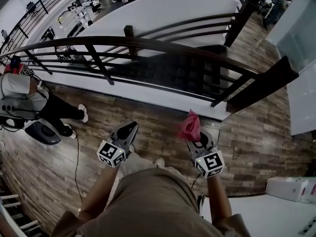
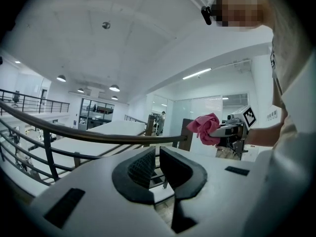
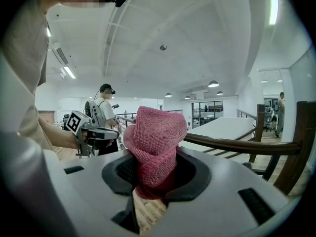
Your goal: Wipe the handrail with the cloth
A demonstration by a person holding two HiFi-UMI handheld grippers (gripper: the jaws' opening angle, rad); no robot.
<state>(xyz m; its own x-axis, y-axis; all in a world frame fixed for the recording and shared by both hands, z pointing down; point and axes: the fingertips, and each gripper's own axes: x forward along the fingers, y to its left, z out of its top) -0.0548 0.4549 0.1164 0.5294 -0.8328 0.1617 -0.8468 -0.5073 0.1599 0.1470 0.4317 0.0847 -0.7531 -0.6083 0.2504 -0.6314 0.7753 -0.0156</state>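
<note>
The dark wooden handrail [image 1: 148,42] curves across the head view above a black balustrade, ahead of both grippers. My right gripper [image 1: 194,135] is shut on a bunched pink cloth [image 1: 190,124], which sticks up out of its jaws [image 3: 156,143]. It hangs short of the rail [image 3: 237,144], not touching it. My left gripper [image 1: 129,128] is level with it on the left, shut and holding nothing [image 2: 157,163]. In the left gripper view the rail [image 2: 98,137] runs just beyond the jaws, and the cloth [image 2: 208,127] shows at the right.
A thick dark end post [image 1: 264,85] closes the rail at right. A person [image 1: 22,98] with equipment is at the left on the wood floor, with a cable [image 1: 76,157] trailing nearby. A white box [image 1: 289,187] lies at the lower right. Beyond the rail the floor drops to a level below.
</note>
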